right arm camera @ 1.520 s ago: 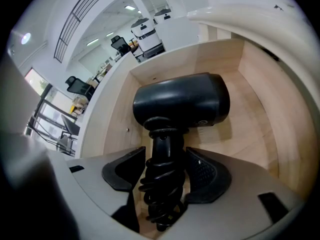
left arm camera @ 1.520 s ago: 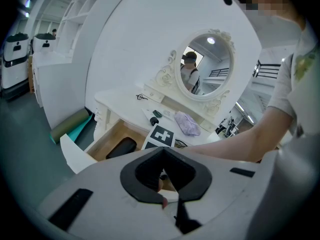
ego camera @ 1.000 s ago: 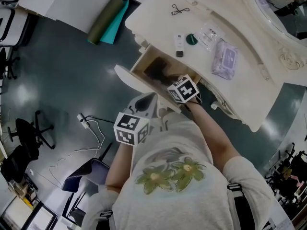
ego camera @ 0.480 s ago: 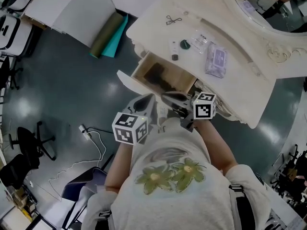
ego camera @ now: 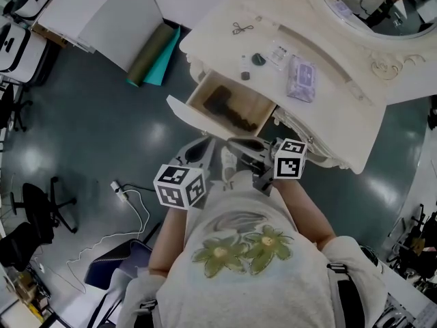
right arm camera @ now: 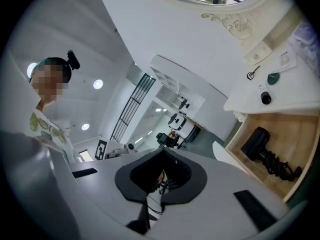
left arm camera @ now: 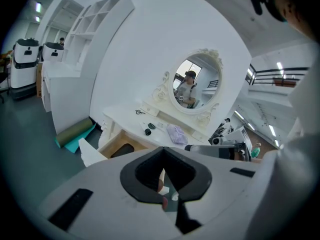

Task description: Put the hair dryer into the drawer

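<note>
The left gripper (left arm camera: 164,202), grey jaws pressed together on nothing, hangs near the cream front panel of the open wooden drawer (ego camera: 186,110) and looks the better placed to push it. The black hair dryer (ego camera: 229,108) already lies inside, its long axis parallel to that panel, ahead of both grippers. The right gripper (right arm camera: 154,200), whose jaws have just closed empty, sits further toward the drawer's right end.
</note>
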{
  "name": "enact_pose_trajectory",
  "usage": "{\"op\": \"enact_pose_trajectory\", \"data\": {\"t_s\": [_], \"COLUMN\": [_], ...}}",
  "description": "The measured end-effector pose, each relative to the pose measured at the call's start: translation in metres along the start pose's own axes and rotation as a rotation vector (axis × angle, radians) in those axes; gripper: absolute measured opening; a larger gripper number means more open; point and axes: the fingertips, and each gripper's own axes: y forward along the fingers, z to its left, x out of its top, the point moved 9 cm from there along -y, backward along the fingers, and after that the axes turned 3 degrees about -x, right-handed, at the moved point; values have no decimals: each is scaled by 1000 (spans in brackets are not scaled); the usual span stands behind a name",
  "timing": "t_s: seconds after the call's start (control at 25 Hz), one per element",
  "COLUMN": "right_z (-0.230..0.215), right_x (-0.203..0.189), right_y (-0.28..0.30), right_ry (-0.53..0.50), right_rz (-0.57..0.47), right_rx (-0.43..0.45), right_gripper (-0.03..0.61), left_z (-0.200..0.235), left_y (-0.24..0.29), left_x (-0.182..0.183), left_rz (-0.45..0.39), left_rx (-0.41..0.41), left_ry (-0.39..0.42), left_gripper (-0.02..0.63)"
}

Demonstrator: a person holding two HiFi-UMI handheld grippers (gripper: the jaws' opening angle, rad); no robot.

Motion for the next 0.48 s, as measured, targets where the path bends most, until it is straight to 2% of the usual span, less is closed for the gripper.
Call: {"op": "enact_pose_trajectory", "data": {"t_s": [0.2,0.48], "right_z": [13,33], "right_x": [-13,-31], "right_y": [-6,-15], "right_ry": [-18,-107], "right_rz": [-2,41], "right_rx": [-21,-50], "right_gripper": [23,23], "left_z": [0,-15], "left_y": [-19,-32], "left_x": [-11,-28], "left_rz": [-20,-34], "left_rx": [8,-10], "left_ry": [-10,-6], "left_gripper": [9,9]}}
